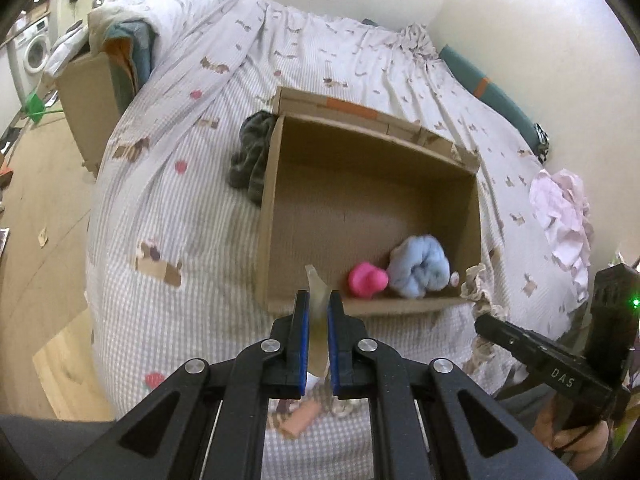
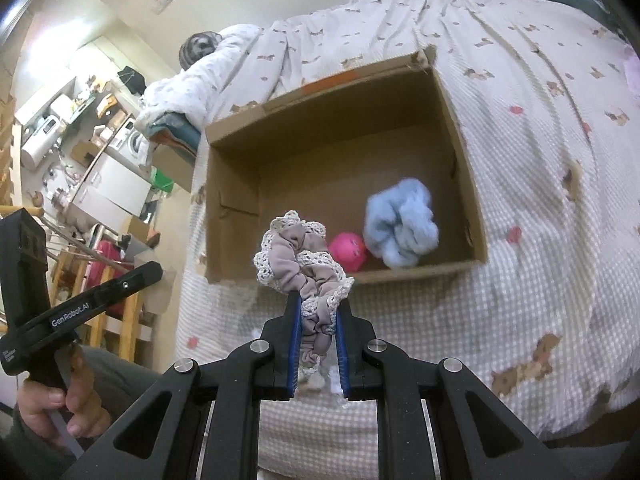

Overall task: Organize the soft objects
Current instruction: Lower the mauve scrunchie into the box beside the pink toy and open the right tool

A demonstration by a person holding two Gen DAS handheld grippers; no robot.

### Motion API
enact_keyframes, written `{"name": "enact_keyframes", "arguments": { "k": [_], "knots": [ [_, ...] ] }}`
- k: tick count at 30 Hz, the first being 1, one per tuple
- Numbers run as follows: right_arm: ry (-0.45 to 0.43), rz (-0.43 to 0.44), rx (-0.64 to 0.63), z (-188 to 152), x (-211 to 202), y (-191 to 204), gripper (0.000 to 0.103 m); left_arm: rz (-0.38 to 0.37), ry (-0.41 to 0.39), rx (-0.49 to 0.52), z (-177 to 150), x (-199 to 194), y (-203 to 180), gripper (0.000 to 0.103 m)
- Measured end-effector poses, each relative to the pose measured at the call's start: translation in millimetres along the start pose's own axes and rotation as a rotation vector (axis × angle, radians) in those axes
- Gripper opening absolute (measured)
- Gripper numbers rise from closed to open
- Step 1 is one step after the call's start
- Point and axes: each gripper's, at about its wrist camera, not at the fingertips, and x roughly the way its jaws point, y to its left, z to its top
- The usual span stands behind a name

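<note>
An open cardboard box [image 1: 276, 184] [image 2: 464, 152] lies on the bed. Inside it, at the near right corner, are a light blue fluffy cloth [image 1: 420, 266] [image 2: 402, 222] and a pink soft toy [image 1: 366, 280] [image 2: 348, 250]. My left gripper [image 1: 319, 304] is shut on a thin translucent beige piece [image 1: 318, 292], just before the box's near wall. My right gripper [image 2: 319, 304] is shut on a grey scrunchie with white lace trim [image 2: 300, 256], held above the bed in front of the box; the scrunchie also shows in the left wrist view [image 1: 478, 288].
A dark striped cloth [image 1: 250, 156] lies against the box's left wall. A pale pink garment [image 1: 560, 216] lies on the bed at right. Folded bedding [image 1: 132, 20] is piled at the far left end. A wooden floor [image 1: 40, 240] lies left of the bed.
</note>
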Motion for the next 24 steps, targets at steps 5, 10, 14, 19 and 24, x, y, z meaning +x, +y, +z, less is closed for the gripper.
{"name": "enact_keyframes", "arguments": {
  "k": [5, 10, 14, 19, 24],
  "knots": [
    [-0.002, 0.004, -0.050, 27.6, 11.8, 9.8, 0.017, 0.007, -0.001, 0.012, 24.2, 14.2, -4.5, 0.008],
    [-0.015, 0.010, -0.083, 49.1, 31.2, 13.3, 0.017, 0.006, 0.016, 0.040, 37.0, 36.9, -12.8, 0.008],
    [-0.028, 0.011, -0.095, 51.2, 52.7, 4.9, 0.017, 0.002, 0.012, 0.046, 38.1, 58.1, -14.5, 0.008],
    [0.016, -0.018, -0.042, 45.7, 75.4, -6.7, 0.017, 0.027, 0.029, 0.027, 32.8, 83.4, -7.9, 0.008],
    [0.023, -0.016, -0.066, 48.4, 80.4, -3.7, 0.017, 0.033, 0.054, 0.027, 27.3, 94.3, -3.6, 0.008]
  ]
}}
